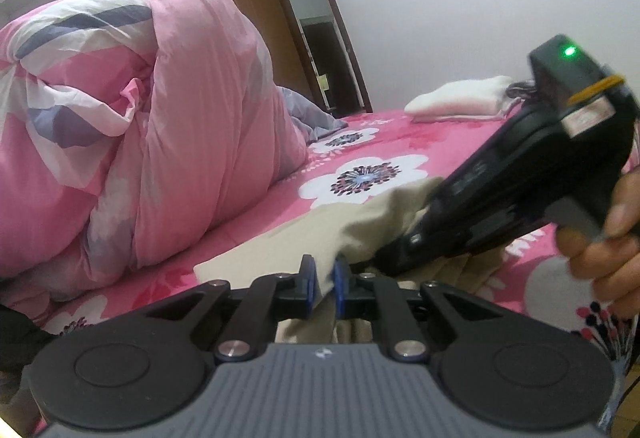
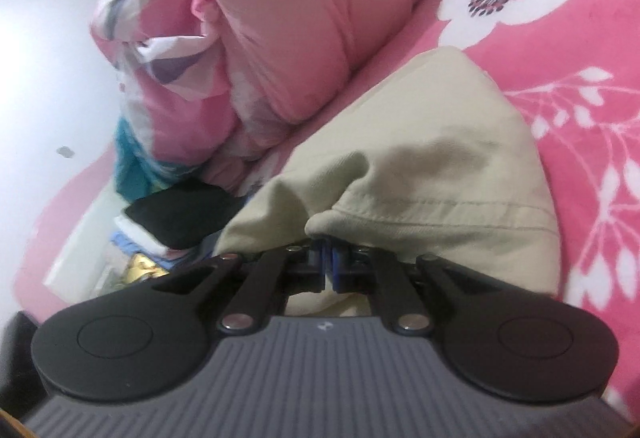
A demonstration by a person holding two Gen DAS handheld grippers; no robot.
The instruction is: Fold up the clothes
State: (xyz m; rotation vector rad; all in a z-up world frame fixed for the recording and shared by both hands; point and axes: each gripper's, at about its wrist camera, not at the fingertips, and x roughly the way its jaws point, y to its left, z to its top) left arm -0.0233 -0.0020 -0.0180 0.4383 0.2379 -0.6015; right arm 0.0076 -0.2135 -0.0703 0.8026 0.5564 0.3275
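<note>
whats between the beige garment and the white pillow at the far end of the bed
Only bare floral bedsheet, in the left wrist view; the beige garment ends short of the white pillow.

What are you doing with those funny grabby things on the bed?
A person is folding clothes with two hand-held tongs. The left tongs are pinched shut on a beige garment, and the right tongs are pinched shut on its stitched hem. The garment lies bunched on the pink flowered bedsheet, next to a rolled-up pink quilt. It is not folded flat yet.
</note>
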